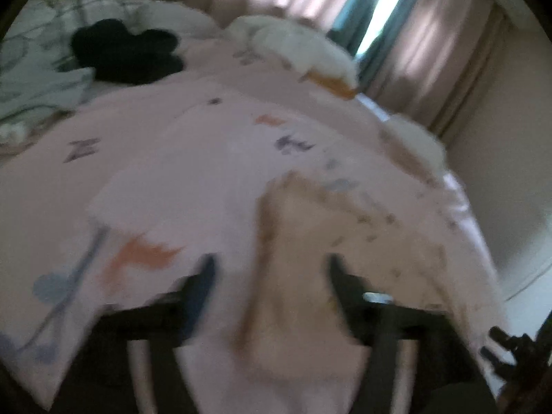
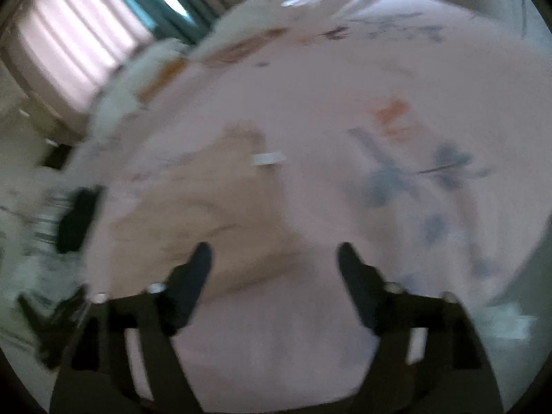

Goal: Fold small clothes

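Left wrist: pink printed bedspread, striped curtains.

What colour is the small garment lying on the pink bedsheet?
Beige or tan small garment, with a white tag; it shows best in the right wrist view.

**Garment spread near, piles along the far edge**

From my left wrist view, the small garment lies on the bedspread, near and a touch right of centre, between the left gripper fingers. Far left, a dark bundle sits on the bed. Far centre, a heap of clothes. Behind that, curtains. On my right wrist view, the garment lies left of centre, ahead of the right gripper.
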The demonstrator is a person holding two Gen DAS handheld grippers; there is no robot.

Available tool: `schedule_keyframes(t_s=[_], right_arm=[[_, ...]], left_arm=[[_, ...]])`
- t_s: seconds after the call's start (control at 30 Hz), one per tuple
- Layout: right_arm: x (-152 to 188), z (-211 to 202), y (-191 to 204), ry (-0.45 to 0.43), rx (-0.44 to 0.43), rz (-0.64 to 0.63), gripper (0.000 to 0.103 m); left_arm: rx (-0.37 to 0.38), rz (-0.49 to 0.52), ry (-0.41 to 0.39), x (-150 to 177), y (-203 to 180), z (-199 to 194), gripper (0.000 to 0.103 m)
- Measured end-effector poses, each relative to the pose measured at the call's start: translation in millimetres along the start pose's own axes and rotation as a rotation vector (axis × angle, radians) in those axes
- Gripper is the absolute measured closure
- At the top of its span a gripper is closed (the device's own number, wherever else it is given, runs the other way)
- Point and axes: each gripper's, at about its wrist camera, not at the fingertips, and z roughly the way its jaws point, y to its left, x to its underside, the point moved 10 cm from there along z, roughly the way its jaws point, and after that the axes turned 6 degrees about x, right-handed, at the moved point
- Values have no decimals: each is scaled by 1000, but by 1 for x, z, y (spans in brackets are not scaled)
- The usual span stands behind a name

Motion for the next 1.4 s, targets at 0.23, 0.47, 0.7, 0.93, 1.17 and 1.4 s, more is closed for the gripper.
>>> schedule_keyframes(t_s=[0.23,0.47,0.7,0.93,1.17,1.4], right_arm=[[29,48,17,104,-108,150,17],[21,59,42,3,-152,121,0],[-4,71,50,-40,-220,198,0],[-4,76,58,-54,-215,176,3],[6,81,59,-135,-81,41,18],[3,80,20,-163,-68,188,84]], left_arm=[[111,4,93,33,-4,45,23],[234,-101,107,31,10,36,23],[264,-83,143,36,7,27,23],[379,-166,222,40,8,23,33],[427,-158,314,53,-1,28,61],[406,-217,308,53,15,27,87]])
